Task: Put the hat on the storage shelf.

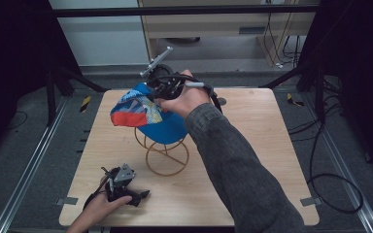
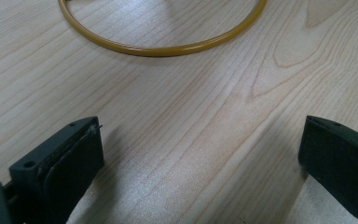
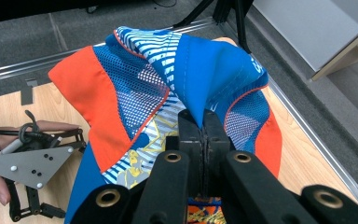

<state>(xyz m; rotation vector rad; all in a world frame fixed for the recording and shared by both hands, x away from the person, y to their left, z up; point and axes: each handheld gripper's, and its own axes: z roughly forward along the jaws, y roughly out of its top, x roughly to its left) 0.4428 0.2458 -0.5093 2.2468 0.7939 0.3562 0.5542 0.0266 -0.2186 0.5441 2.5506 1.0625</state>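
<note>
Blue-and-orange mesh cap (image 1: pixel 145 114) is hanging right over the gold wire stand (image 1: pixel 165 153), pinched by its fabric in the right gripper (image 1: pixel 162 92). Left gripper (image 1: pixel 126 190) is resting nearby on the wooden table (image 1: pixel 252 145), jaws wide apart and holding nothing.

The right gripper (image 1: pixel 159 86) is raised over the far middle of the table at the end of an outstretched grey-sleeved forearm, its jaws pressed together on a fold of fabric. The left gripper (image 1: pixel 135 195) rests low at the near left edge, its jaws spread wide with nothing between them.
</note>
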